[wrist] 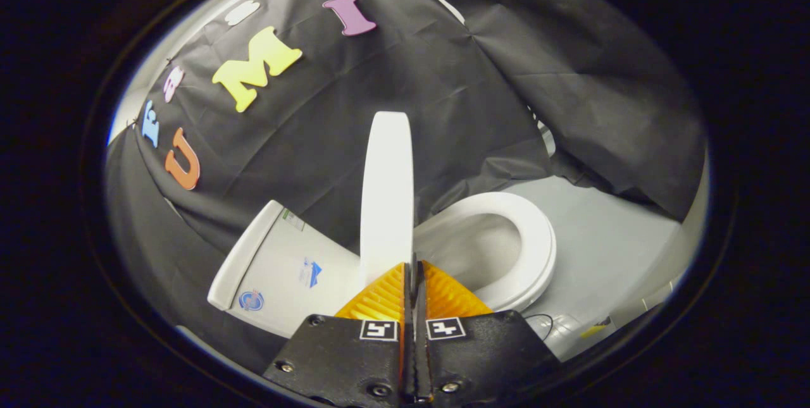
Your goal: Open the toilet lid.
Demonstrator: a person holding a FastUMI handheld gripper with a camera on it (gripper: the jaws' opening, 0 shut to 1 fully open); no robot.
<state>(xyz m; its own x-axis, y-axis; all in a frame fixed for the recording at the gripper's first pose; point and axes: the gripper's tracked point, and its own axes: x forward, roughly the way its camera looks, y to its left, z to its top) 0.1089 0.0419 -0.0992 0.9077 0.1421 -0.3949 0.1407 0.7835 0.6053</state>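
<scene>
The gripper point(414, 269) is standing with its two orange ridged fingers point(380, 297) drawn together until almost no gap shows between them, and the near edge of the white toilet lid point(387, 186) is meeting them right at their tips. Whether the fingers are actually pinching that edge or are merely closed and pressing against it cannot be told, since the lid's rim is disappearing exactly where the tips converge. The lid is being seen edge-on and is standing up from the bowl, rising straight ahead of the fingers, which suggests it is being carried by its free rim so that it can swing about its hinge. To the lid's left the toilet tank point(278, 262) is lying just beside it, its flat cover point(243, 256) facing the black cloth wall point(481, 92); to the lid's right the seat ring point(528, 243) is resting flat over the bowl, already uncovered. Judged from this, the opening is well along, with the lid about upright and needing only to lean over toward the tank. The grey floor point(607, 231) is spreading beyond the seat, and a thin dark cable point(538, 318) is trailing near the toilet's base.
</scene>
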